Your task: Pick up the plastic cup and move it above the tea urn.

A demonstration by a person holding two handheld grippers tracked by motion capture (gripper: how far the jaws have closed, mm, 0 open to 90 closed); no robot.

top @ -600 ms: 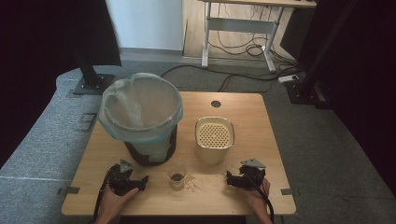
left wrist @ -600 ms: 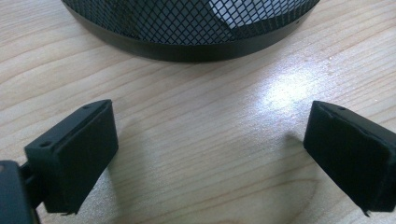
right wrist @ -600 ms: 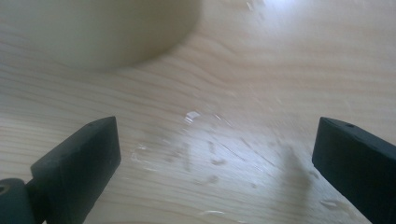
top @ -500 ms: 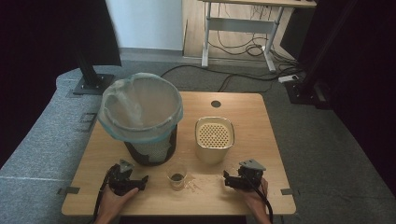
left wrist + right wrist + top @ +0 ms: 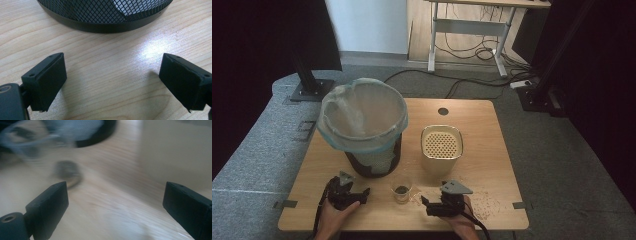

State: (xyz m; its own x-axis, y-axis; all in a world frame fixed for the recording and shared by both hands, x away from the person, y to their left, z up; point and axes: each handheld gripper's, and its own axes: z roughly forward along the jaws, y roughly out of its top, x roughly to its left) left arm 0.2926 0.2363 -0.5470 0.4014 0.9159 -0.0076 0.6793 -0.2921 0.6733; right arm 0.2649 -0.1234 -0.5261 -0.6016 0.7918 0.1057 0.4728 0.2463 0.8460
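A small clear glass cup (image 5: 401,189) with dark grains in its bottom stands near the table's front edge, between my two grippers. My left gripper (image 5: 362,192) rests at the front left, open and empty, its jaws wide apart over bare wood (image 5: 112,75) just before the black mesh bin's base (image 5: 105,25). My right gripper (image 5: 426,206) is at the front, right of the cup, open and empty. In the blurred right gripper view the cup (image 5: 68,172) lies ahead to the left of the jaws.
A black mesh bin (image 5: 369,155) lined with a pale blue bag (image 5: 362,120) stands at the left. A cream perforated-top container (image 5: 441,149) sits mid-table. Scattered grains (image 5: 484,200) lie on the wood at the front right. The table has a cable hole (image 5: 443,111).
My right gripper has slid left along the front edge toward the cup; its view is motion-blurred. The left gripper stays nearly still.
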